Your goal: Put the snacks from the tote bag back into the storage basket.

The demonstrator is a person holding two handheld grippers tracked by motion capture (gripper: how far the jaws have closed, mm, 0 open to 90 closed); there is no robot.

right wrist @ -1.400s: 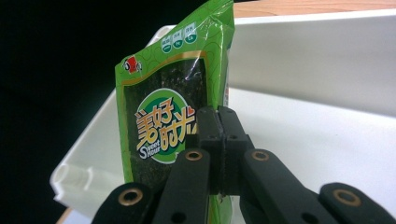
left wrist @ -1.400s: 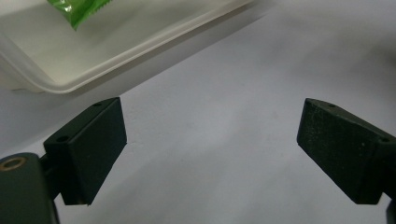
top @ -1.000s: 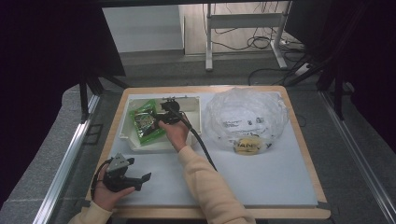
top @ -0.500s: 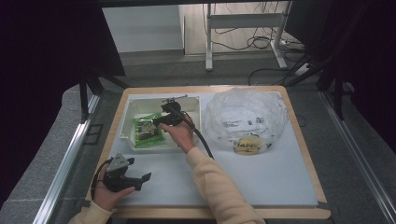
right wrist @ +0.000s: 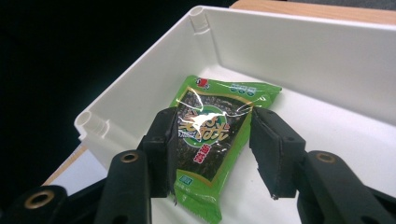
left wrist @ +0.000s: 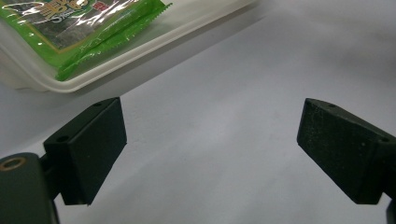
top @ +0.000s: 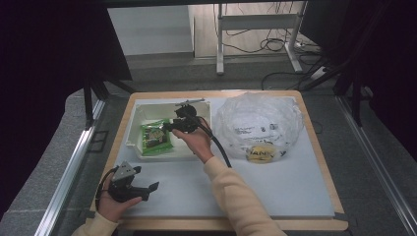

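Flat on the floor of the white bin [top: 134,129] lies the green packet [top: 156,136], near the bin's left wall, label up. Seen along the right gripper [right wrist: 212,149], the packet [right wrist: 212,140] sits below and between the two black jaws, which have just been opening and now stand apart with nothing pressed between them; the packet is released. From above, the right gripper [top: 173,125] hangs over the bin's middle, just right of the packet, with its cable trailing back along the person's sleeve [top: 236,196].

Beside the bin on the right rests a crumpled clear bag [top: 259,123] with a yellow pack [top: 259,153] inside it near its front edge.

Near the front left corner of the desk [top: 275,191], well apart from the bin, the left gripper [top: 150,187] is held low in the left hand [top: 114,205]. Its jaws stand wide and bare over the white surface, and its own view catches the bin's rim [left wrist: 154,44] and a corner of the packet [left wrist: 88,28] at top left.
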